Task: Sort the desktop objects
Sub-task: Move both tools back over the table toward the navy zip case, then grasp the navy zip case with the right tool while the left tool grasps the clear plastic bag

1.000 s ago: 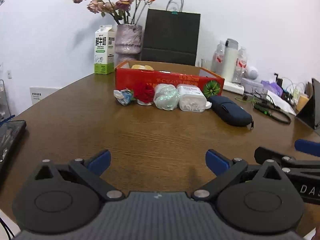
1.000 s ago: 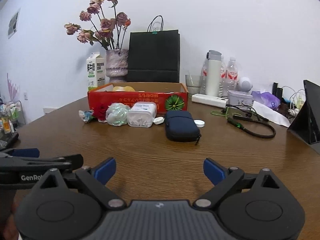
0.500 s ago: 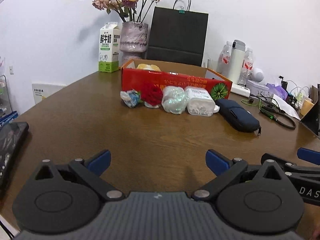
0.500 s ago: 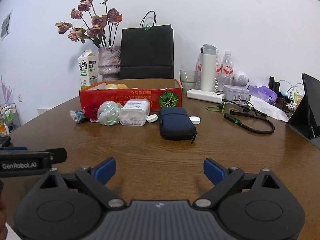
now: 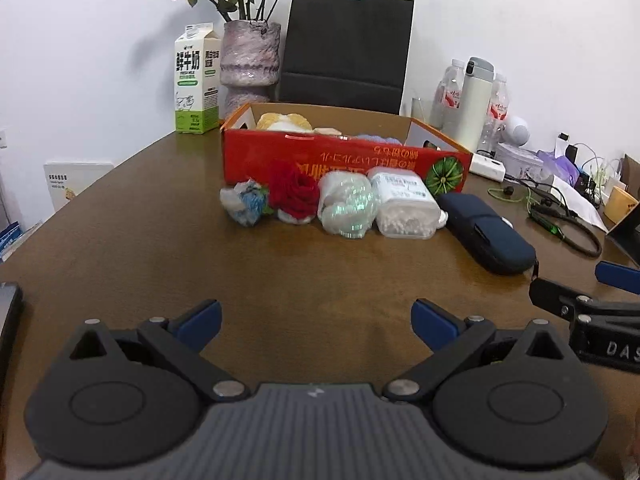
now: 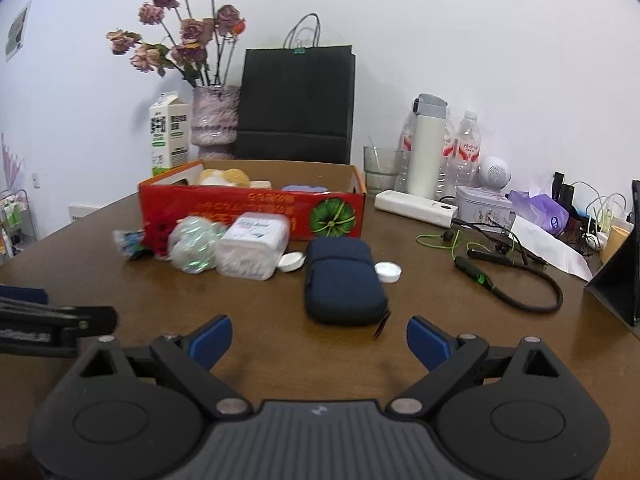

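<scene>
Navy zippered fabric pouch lies flat on the brown wooden table beside a red cardboard box, both claws spread wide, empty.

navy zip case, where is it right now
The navy zip case lies flat on the brown table in front of the red box, right of the cotton swab tub, straight ahead of the right hand-held gripper.
</scene>
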The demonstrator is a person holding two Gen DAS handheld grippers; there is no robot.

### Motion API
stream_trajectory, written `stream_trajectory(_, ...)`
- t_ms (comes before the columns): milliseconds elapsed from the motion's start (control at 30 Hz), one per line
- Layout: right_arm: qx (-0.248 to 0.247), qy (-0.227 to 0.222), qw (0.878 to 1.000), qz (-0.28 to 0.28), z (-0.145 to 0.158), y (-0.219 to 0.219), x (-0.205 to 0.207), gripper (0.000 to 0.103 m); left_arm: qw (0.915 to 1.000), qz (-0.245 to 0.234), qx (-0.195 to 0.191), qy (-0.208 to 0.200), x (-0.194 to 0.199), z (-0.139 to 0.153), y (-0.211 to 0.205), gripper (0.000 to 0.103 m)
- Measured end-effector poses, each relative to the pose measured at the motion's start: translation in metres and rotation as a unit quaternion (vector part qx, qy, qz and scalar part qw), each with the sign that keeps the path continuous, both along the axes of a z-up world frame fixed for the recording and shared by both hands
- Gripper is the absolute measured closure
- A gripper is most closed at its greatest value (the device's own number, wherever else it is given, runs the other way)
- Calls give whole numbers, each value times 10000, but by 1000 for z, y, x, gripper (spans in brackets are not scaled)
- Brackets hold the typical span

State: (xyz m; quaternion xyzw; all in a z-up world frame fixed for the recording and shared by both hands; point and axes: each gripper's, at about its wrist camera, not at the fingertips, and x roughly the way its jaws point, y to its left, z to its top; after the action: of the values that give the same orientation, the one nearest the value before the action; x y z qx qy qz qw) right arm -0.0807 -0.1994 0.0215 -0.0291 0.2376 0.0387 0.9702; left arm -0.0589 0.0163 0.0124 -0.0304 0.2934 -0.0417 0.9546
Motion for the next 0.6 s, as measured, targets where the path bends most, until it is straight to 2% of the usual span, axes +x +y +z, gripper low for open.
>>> stream_trajectory(200,-20,67,10000,-56,3,-13,48,10,9994,-225,63,-251,45,10,-5,0)
stream_trajectory(267,90,54,9999,81,6,-13,62,10,9993,-199,181,-249,64,9,-8,1)
stream_trajectory(433,-52,88,9997,226,3,-4,96,11,9995,-316,46,-78,107,4,-16,13)
stream_trajectory(500,-120,235,9995,166,-3,-3,109,11,9995,-317,55,-4,118,1,-23,21)
stream_trajectory(600,-26,580,9982,119,-15,-8,125,17,9989,-403,-141,196,130,-6,-27,29)
